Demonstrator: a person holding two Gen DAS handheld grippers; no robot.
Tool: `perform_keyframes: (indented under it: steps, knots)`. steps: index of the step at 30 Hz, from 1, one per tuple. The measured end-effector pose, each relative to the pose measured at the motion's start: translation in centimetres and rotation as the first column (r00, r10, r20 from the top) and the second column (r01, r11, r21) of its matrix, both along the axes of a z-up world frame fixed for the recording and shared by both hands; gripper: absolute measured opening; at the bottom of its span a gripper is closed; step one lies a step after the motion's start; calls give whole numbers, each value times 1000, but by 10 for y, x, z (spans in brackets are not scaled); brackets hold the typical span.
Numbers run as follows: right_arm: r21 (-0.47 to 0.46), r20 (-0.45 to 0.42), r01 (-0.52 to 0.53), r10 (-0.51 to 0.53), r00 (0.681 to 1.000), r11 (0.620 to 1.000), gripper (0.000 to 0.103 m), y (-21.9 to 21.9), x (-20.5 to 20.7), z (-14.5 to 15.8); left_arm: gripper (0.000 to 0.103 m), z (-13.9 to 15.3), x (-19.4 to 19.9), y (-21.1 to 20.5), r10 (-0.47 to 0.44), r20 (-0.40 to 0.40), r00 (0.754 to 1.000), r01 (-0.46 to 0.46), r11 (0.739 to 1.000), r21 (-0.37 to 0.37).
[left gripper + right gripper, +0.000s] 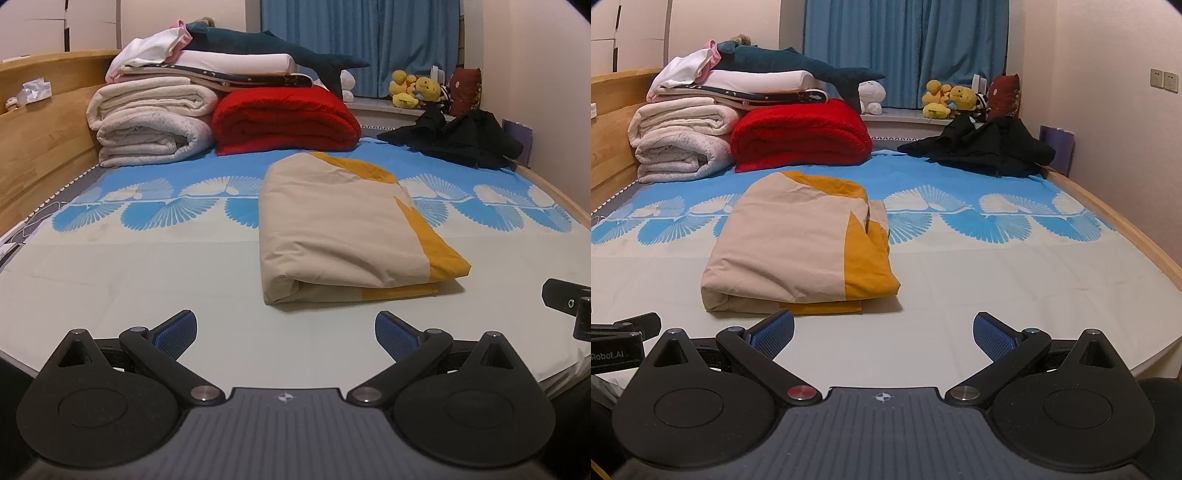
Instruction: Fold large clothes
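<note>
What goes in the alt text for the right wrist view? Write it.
A folded beige-and-mustard garment lies on a bed sheet, ahead of the right gripper, whose jaws are open and empty. Behind it sit a folded red blanket, stacked white bedding and a crumpled black garment.

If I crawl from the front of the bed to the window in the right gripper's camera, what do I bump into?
Right gripper, open, closest → folded beige and yellow cloth → red blanket → blue curtain at the back.
</note>
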State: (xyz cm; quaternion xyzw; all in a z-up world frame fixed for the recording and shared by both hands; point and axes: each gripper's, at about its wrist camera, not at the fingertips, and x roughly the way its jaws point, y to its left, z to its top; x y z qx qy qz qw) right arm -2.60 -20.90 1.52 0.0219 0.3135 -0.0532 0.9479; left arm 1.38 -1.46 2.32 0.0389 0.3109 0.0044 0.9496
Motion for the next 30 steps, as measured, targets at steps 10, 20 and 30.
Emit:
perform_keyframes:
  steps: [10, 20, 30]
  knots:
    - [-1, -3, -6, 6, 1000, 1000, 102, 1, 1, 0, 103, 0, -1, -3, -20, -1, 1000, 20, 1000, -2]
    - [-1, -2, -6, 6, 1000, 1000, 102, 2, 1, 0, 103, -1, -3, -5, -31, -1, 1000, 31, 1000, -1]
    - [-1, -3, -7, 7, 1000, 1000, 102, 3, 1, -1, 103, -1, -2, -4, -36, -1, 999, 36, 999, -2]
